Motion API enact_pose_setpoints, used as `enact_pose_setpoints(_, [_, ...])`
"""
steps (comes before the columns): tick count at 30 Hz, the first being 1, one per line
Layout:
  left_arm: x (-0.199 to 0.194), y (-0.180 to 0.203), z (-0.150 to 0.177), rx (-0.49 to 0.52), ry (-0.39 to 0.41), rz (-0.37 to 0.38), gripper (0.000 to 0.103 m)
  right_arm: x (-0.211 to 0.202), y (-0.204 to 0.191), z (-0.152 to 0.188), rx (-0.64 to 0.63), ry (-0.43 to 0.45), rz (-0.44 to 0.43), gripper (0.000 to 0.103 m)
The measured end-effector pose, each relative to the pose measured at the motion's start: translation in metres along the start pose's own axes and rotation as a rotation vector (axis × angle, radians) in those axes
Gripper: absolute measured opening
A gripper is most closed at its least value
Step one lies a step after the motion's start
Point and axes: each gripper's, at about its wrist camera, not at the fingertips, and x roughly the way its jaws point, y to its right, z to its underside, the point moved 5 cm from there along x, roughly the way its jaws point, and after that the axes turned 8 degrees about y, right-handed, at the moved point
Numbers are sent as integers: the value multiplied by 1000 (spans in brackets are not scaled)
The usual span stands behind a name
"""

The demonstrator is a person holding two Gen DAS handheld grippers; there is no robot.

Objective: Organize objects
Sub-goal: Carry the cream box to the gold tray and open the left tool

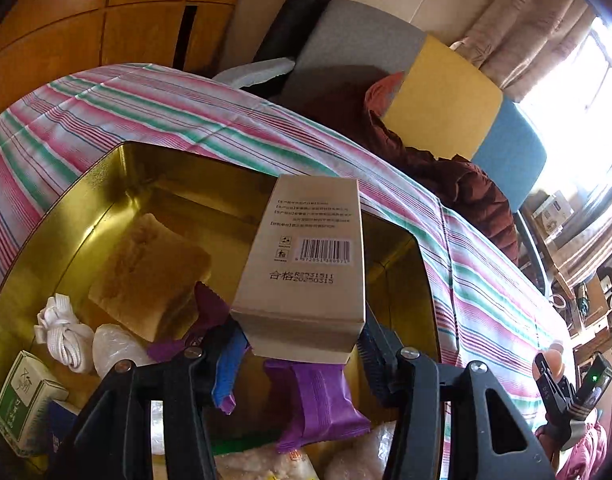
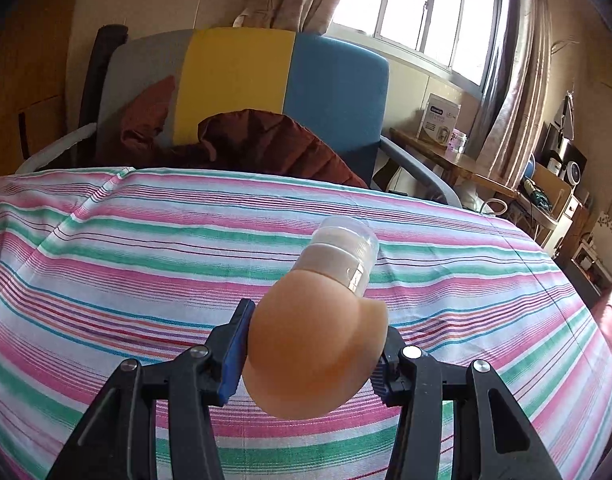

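Box (image 1: 302, 264) clamped in my left jaws (image 1: 302, 344), hanging over gold tin (image 1: 106, 184). I'd lower onto bare floor ahead of jaws, clear of sponge (image 1: 146, 276), then release. Right jaws (image 2: 309, 356) clamped on peach bottle (image 2: 313, 340) above striped bed (image 2: 106, 248); hold steady.

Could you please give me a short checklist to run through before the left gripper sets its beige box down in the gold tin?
1. Left gripper shut on the beige box: ok.
2. Box held over the gold tin: ok.
3. Free floor in the tin: ok at its far end; the near end is crowded by the purple packets, white cord and tan sponge.
4. Right gripper shut on the peach bottle: ok.
5. Right gripper apart from the tin, at the left view's right edge: ok.
6. Gap between box and tin floor: cannot tell.
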Motion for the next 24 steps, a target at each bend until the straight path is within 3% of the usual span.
enact_pose_setpoints(5, [6, -3, -2, 5, -6, -56, 58, -1, -3, 0, -15, 6, -5, 51])
enact_pose_setpoints(11, [-6, -5, 0, -44, 7, 24, 67, 0, -3, 0, -13, -1, -10, 51])
enact_pose_setpoints(19, [-29, -1, 2, -33, 79, 27, 67, -3, -3, -1, -8, 10, -10, 51])
enact_pose_setpoints(24, [-46, 5, 12, 23, 98, 73, 67, -6, -2, -3, 5, 15, -26, 52])
